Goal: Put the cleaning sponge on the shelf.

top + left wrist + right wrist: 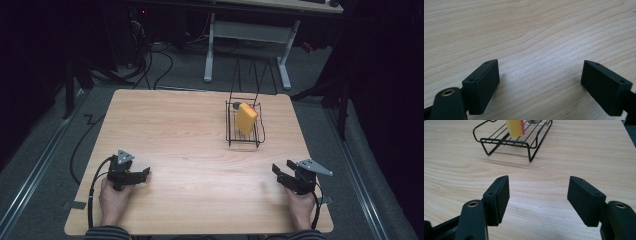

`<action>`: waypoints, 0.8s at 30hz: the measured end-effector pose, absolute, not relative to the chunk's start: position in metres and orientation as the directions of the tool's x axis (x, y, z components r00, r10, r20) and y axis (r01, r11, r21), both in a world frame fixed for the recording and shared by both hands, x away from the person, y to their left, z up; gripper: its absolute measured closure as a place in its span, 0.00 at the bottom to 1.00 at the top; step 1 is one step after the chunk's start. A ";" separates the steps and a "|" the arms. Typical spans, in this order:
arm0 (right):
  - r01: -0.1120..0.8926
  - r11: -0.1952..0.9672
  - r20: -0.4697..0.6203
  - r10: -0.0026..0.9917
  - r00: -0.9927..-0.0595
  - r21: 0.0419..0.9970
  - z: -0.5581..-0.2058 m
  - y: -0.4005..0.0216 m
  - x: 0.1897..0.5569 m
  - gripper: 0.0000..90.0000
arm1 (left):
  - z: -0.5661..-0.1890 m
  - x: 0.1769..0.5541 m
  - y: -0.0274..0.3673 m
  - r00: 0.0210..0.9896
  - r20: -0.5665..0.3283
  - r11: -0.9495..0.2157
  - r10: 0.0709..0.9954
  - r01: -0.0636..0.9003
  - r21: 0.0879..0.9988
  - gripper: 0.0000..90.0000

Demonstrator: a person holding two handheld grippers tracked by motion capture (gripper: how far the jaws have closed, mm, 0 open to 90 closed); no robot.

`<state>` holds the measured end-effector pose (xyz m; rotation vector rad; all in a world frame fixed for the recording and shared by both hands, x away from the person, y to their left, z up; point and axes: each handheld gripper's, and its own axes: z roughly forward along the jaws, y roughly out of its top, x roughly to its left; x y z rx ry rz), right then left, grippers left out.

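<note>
A wooden table (175,130) holds a black wire rack (243,134) toward its far right. A yellow sponge (246,118) with a pink edge stands tilted inside it; a small grey thing behind it is too dim to name. Both grippers, left (145,174) and right (281,169), rest near the front edge, jaws wide apart and empty. The sponge looks already placed, leaving little to do.

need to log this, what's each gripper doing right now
left gripper: open, holding nothing, over bare table.
right gripper: open, holding nothing, facing the wire rack.
</note>
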<state>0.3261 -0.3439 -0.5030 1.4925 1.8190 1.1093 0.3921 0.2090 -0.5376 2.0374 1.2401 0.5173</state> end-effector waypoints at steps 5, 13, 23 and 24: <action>0.543 0.054 0.089 0.968 -0.235 0.838 -0.508 -0.344 0.329 0.39 | -0.538 0.392 0.209 0.465 -0.016 -0.309 0.885 0.612 0.728 0.17; 0.566 0.068 0.072 0.973 -0.221 0.822 -0.514 -0.343 0.334 0.39 | -0.538 0.392 0.209 0.465 -0.016 -0.309 0.885 0.612 0.728 0.17; 0.600 0.099 0.031 0.979 -0.201 0.794 -0.519 -0.341 0.340 0.38 | -0.538 0.392 0.209 0.465 -0.016 -0.309 0.885 0.612 0.728 0.17; 0.600 0.099 0.031 0.979 -0.201 0.794 -0.519 -0.341 0.340 0.38 | -0.538 0.392 0.209 0.465 -0.016 -0.309 0.885 0.612 0.728 0.17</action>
